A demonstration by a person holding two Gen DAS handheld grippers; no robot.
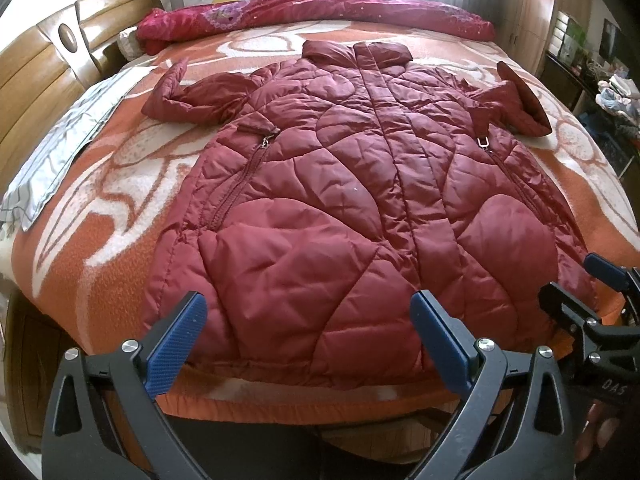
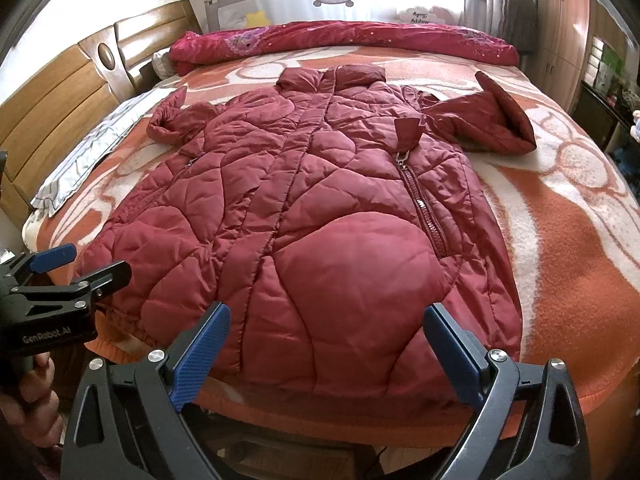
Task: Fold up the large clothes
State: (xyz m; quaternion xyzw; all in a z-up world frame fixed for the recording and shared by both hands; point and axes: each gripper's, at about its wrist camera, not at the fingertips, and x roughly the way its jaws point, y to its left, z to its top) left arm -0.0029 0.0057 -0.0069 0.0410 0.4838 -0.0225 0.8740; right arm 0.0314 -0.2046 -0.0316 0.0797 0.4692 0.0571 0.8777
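Observation:
A dark red quilted jacket (image 1: 340, 200) (image 2: 300, 220) lies front up on the bed, zipped, collar at the far end and hem at the near edge. Both sleeves are bent beside the body. My left gripper (image 1: 308, 308) hovers open over the hem's left half, its blue pads wide apart and gripping nothing. Over the hem's right half my right gripper (image 2: 327, 316) is likewise open, with no cloth pinched. Each gripper also shows in the other's view: the right gripper (image 1: 576, 280) at the jacket's right corner, the left gripper (image 2: 96, 261) at its left corner.
An orange and white blanket (image 1: 120, 184) (image 2: 560, 220) covers the bed. A rolled red floral quilt (image 1: 320, 12) lies along the far side, a grey cloth (image 1: 68, 140) at the left. A wooden headboard (image 1: 40, 80) stands left, a cluttered cabinet (image 1: 592, 64) right.

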